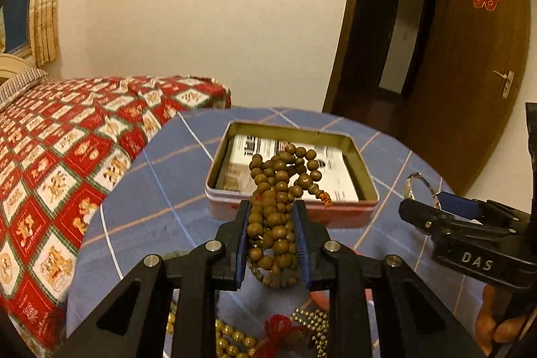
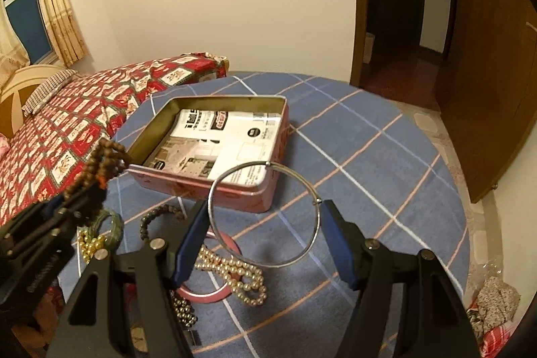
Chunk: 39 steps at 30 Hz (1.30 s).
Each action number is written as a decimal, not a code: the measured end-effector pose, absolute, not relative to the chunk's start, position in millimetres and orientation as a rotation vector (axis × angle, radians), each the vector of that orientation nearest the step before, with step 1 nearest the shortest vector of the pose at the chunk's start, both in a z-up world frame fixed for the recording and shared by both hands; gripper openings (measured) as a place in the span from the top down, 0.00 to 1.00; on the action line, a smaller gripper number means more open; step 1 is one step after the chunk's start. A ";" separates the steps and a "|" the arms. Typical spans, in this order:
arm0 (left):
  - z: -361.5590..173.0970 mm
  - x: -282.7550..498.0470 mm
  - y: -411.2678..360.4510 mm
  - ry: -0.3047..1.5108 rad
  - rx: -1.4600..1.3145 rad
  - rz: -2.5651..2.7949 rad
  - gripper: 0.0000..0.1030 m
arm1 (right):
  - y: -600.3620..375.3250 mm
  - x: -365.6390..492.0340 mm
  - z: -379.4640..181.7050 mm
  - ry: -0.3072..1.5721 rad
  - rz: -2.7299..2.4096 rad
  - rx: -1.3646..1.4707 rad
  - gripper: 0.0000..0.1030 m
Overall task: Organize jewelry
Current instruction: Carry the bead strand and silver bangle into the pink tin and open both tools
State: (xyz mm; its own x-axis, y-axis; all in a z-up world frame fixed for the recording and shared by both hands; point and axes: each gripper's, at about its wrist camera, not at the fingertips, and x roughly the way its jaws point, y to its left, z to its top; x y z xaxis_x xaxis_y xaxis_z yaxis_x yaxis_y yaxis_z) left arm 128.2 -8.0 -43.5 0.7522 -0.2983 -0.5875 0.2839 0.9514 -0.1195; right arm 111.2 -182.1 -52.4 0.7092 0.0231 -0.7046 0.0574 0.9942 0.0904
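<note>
A strand of brown wooden beads (image 1: pixel 278 176) is bunched between the blue pads of my left gripper (image 1: pixel 273 207), which is shut on it. The strand hangs in the air just in front of the open pink tin (image 1: pixel 292 126), with a printed paper inside. The right wrist view shows the same gripper (image 2: pixel 84 187) and beads (image 2: pixel 107 156) at the tin's (image 2: pixel 188 187) left corner. My right gripper (image 2: pixel 264 203) is shut on a thin silver bangle (image 2: pixel 268 162), held above the cloth before the tin. In the left wrist view that gripper (image 1: pixel 433 207) and bangle (image 1: pixel 416 180) sit to the right.
On the round table's blue plaid cloth (image 2: pixel 369 173) lie a pearl strand (image 2: pixel 235 270), a pink bangle (image 2: pixel 214 294), a green bangle (image 2: pixel 114 223), gold beads (image 2: pixel 89 244) and a dark bead strand (image 2: pixel 157 213). A bed with a red quilt (image 2: pixel 84 116) stands left.
</note>
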 end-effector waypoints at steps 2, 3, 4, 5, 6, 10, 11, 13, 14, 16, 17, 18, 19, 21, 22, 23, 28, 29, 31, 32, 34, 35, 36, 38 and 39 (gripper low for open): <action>-39.9 131.3 -7.5 0.635 -0.029 -0.316 0.76 | -179.0 114.2 -47.8 0.770 -0.021 0.096 0.32; -38.8 133.2 -7.0 0.631 -0.033 -0.318 0.76 | -177.9 115.8 -45.9 0.765 -0.021 0.092 0.32; -37.6 135.2 -6.6 0.627 -0.039 -0.320 0.76 | -175.7 119.1 -43.5 0.760 -0.025 0.083 0.32; -36.2 138.3 -6.6 0.621 -0.045 -0.322 0.76 | -174.2 122.1 -42.3 0.757 -0.028 0.077 0.32; -35.4 140.5 -7.1 0.617 -0.046 -0.322 0.76 | -172.7 125.0 -41.1 0.755 -0.029 0.072 0.32; -34.1 154.6 -11.6 0.607 -0.047 -0.326 0.76 | -167.6 140.3 -37.4 0.739 -0.036 0.053 0.32; -34.5 159.2 -13.1 0.604 -0.049 -0.330 0.76 | -166.8 146.1 -36.8 0.735 -0.038 0.051 0.32; -37.4 168.9 -16.1 0.609 -0.049 -0.331 0.76 | -166.5 156.1 -36.3 0.728 -0.034 0.054 0.32; -40.9 176.4 -17.5 0.623 -0.053 -0.332 0.76 | -167.5 162.8 -36.4 0.722 -0.026 0.064 0.32; -47.1 187.2 -19.7 0.644 -0.064 -0.334 0.76 | -168.5 173.3 -38.4 0.711 -0.016 0.076 0.32; -51.1 192.6 -21.8 0.652 -0.059 -0.333 0.76 | -168.0 178.8 -40.9 0.707 -0.008 0.077 0.32; -54.7 196.5 -24.0 0.657 -0.050 -0.332 0.76 | -167.3 183.3 -44.0 0.706 0.004 0.078 0.32; -58.4 201.1 -25.9 0.665 -0.044 -0.329 0.76 | -166.2 191.4 -49.8 0.715 0.031 0.090 0.32; -67.5 212.1 -26.4 0.692 -0.050 -0.328 0.76 | -165.9 200.9 -58.6 0.736 0.051 0.105 0.32; -72.1 217.8 -26.0 0.708 -0.057 -0.327 0.76 | -167.6 207.1 -65.6 0.749 0.051 0.113 0.32; -76.9 223.5 -25.8 0.724 -0.059 -0.321 0.76 | -168.9 211.4 -70.0 0.759 0.054 0.122 0.32; -91.5 244.9 -26.1 0.764 -0.055 -0.310 0.76 | -172.0 227.8 -84.9 0.784 0.055 0.137 0.32; -93.9 249.0 -26.0 0.773 -0.054 -0.303 0.76 | -170.9 230.5 -86.4 0.784 0.055 0.128 0.32; -98.5 256.2 -24.9 0.789 -0.059 -0.294 0.76 | -168.0 234.8 -89.0 0.782 0.055 0.108 0.32; -100.2 258.2 -24.2 0.794 -0.060 -0.289 0.76 | -167.6 236.0 -89.3 0.779 0.058 0.100 0.32; -103.8 262.5 -22.7 0.805 -0.062 -0.279 0.76 | -166.7 239.5 -91.1 0.783 0.078 0.097 0.31; -104.0 263.1 -22.8 0.798 -0.056 -0.273 0.76 | -167.1 242.1 -93.4 0.796 0.094 0.106 0.30; -104.4 264.2 -23.0 0.798 -0.053 -0.268 0.76 | -167.5 243.6 -94.3 0.797 0.100 0.110 0.30; -103.9 266.5 -22.3 0.795 -0.060 -0.255 0.75 | -167.3 244.9 -94.0 0.781 0.101 0.102 0.28; -103.7 267.2 -22.3 0.797 -0.065 -0.254 0.75 | -168.4 245.5 -94.2 0.781 0.108 0.109 0.28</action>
